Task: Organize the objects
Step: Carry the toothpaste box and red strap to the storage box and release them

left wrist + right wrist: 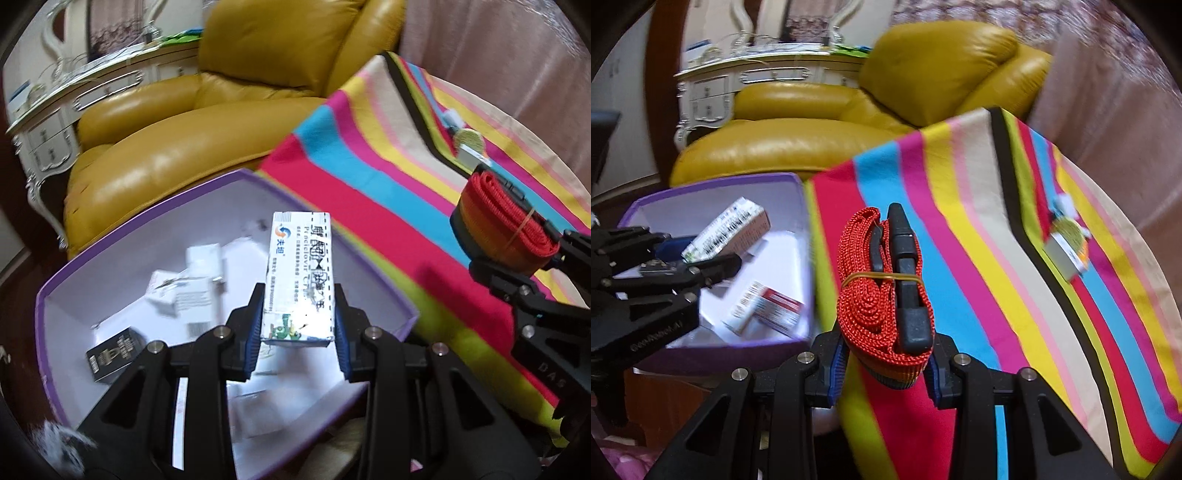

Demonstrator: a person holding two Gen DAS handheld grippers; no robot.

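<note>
My left gripper [297, 325] is shut on a white medicine box [301, 273] and holds it over a purple box [147, 218] with a white inside. Several small cartons [184, 288] and a black box [114, 354] lie in it. My right gripper [886, 354] is shut on a rolled red strap [871, 288] with a black buckle [908, 280] and a rubber band, above the striped cloth [979, 240]. The strap also shows in the left wrist view [506, 218], and the left gripper with its box shows in the right wrist view [701, 254].
A yellow leather armchair [221, 122] stands behind the purple box and the striped cloth [369, 177]. A small green and white item [1067, 243] lies on the cloth at the far right. A white ornate dresser [738, 81] stands at the back left.
</note>
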